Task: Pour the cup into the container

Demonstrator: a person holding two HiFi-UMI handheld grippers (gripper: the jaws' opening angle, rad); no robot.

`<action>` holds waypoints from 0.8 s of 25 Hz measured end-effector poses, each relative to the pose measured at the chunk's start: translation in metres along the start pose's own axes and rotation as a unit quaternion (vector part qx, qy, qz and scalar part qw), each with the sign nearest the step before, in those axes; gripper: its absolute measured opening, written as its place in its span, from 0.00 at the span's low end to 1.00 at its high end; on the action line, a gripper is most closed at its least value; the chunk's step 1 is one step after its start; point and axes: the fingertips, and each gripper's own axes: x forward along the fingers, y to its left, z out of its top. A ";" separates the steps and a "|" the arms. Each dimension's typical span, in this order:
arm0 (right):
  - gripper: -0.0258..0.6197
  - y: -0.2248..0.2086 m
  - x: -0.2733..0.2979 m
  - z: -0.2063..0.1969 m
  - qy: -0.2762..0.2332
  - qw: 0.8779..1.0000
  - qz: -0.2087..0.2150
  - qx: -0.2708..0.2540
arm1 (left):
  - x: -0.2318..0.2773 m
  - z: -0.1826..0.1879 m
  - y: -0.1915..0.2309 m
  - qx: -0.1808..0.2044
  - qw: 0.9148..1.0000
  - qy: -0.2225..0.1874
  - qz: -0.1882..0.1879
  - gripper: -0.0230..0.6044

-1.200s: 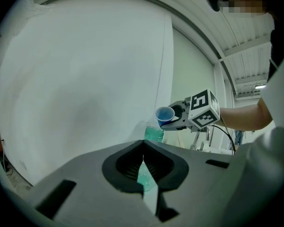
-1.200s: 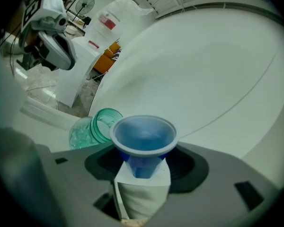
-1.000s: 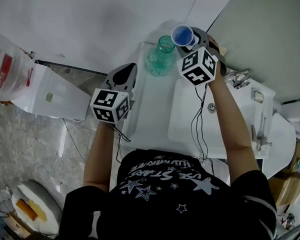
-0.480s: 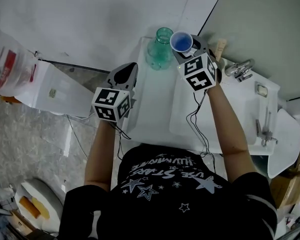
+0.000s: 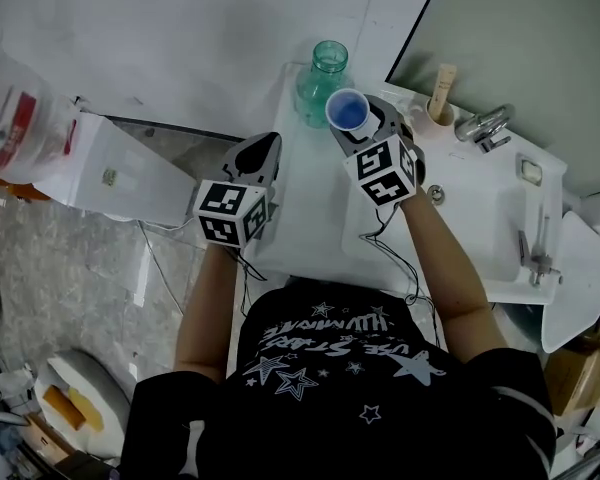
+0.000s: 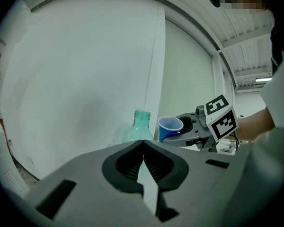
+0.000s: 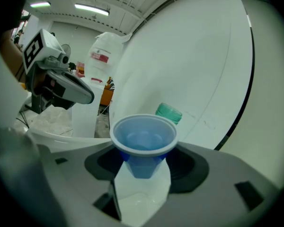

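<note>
An upright blue plastic cup [image 5: 348, 109] sits between the jaws of my right gripper [image 5: 351, 120], which is shut on it below the rim. In the right gripper view the cup [image 7: 143, 144] fills the middle, with the teal bottle's mouth [image 7: 168, 112] just behind it. The clear teal bottle [image 5: 322, 76] stands at the far end of the narrow white shelf [image 5: 302, 218], just beyond the cup. My left gripper [image 5: 263, 142] hovers to the left of the shelf, shut and empty. In the left gripper view [image 6: 143, 144] the bottle [image 6: 141, 125] and the cup [image 6: 170, 127] stand ahead.
A white sink basin [image 5: 470, 230] with a chrome tap [image 5: 485, 126] lies to the right. A small holder with a wooden stick [image 5: 439, 96] stands at its back edge. A white box [image 5: 120, 173] and a bag with a red label [image 5: 20, 128] stand to the left. A white wall rises behind.
My right gripper has carried the cup down and toward me, from beside the bottle's mouth to in front of the bottle. The left gripper has shifted a little and stays shut.
</note>
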 end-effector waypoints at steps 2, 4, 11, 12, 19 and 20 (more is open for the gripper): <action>0.47 0.012 0.002 -0.004 -0.011 1.000 0.013 0.013 | -0.002 -0.008 0.000 -0.003 1.000 0.006 0.001 0.06; 0.47 0.024 0.005 -0.007 -0.025 0.999 0.026 0.028 | -0.004 -0.018 0.002 -0.006 1.000 0.013 0.003 0.06; 0.47 0.067 0.022 -0.022 -0.055 0.991 0.074 0.093 | -0.014 -0.049 0.014 -0.021 0.999 0.039 0.011 0.06; 0.47 0.073 0.024 -0.025 -0.056 0.990 0.079 0.099 | -0.016 -0.053 0.016 -0.022 0.999 0.042 0.012 0.06; 0.47 0.107 0.042 -0.038 -0.052 0.983 0.113 0.135 | -0.028 -0.074 0.030 -0.032 0.997 0.063 0.017 0.06; 0.47 0.111 0.045 -0.040 -0.049 0.982 0.116 0.138 | -0.029 -0.077 0.031 -0.033 0.997 0.065 0.017 0.06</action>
